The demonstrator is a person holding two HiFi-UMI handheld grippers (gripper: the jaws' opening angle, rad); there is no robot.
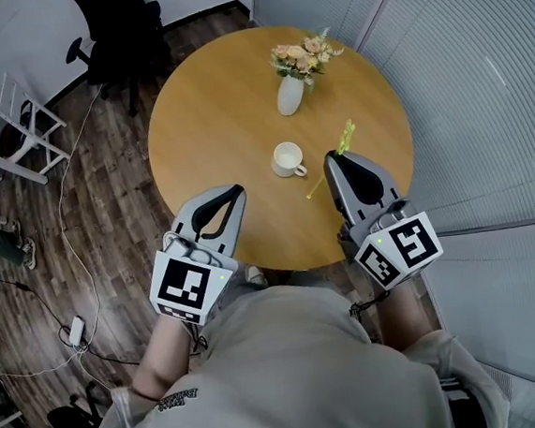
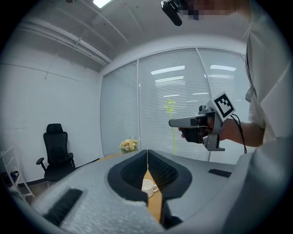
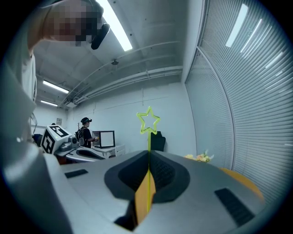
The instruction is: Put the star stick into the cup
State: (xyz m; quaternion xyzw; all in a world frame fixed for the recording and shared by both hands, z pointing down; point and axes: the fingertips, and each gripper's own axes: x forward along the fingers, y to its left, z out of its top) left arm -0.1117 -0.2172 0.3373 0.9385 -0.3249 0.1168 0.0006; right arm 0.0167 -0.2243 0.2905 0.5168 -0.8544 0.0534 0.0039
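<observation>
The right gripper [image 1: 330,158] is clamping the star stick [image 3: 149,121] by its shaft, star up and tail hanging down, just right of the white cup [image 1: 288,158]. I'd say that hold is setting up a straight drop in. The left gripper [image 2: 147,153] is hanging clenched and empty at the near edge of the table [image 1: 210,110]. From above, the thin stick is fading into the wood, so whether its tail is touching the table is hard to judge.
</observation>
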